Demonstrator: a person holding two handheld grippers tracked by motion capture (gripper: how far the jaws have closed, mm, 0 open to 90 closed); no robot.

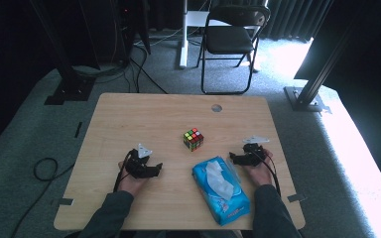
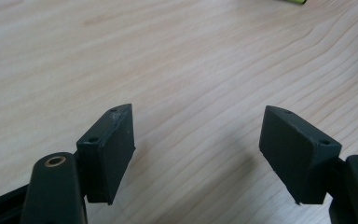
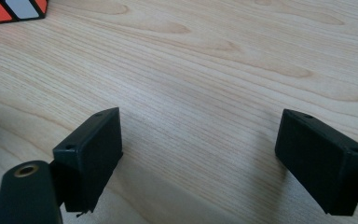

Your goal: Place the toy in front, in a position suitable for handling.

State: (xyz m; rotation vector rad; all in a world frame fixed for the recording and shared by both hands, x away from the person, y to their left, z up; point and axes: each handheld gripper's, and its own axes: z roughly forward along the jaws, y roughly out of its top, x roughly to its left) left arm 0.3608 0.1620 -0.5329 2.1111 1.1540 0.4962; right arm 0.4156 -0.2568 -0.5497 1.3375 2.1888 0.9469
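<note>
The puzzle cube (image 1: 193, 139) sits mid-table, untouched, between and just beyond both hands; the blue wipes pack (image 1: 221, 190) lies near the right gripper (image 1: 234, 158); the left gripper (image 1: 156, 168) rests opposite; both stand spread wide, empty, over the wooden table (image 1: 129, 114).

Lighting uneven: strong daylight from the far right, dark surround.

High view: glare burns out the floor (image 1: 285, 57) beyond the right gripper (image 1: 234, 158); black curtains (image 1: 10, 44) lose all detail. Table (image 1: 144, 114) evenly lit, image soft, low resolution, bluish cast. Left gripper view: left gripper (image 2: 196, 149) jaws slightly soft up close, wood grain between them sharp, faint shadow beneath the jaws. Right gripper view: broad soft shadow under the near jaw; Rubik's cube (image 3: 11, 11) at the frame edge stays crisp, no glare.
</note>
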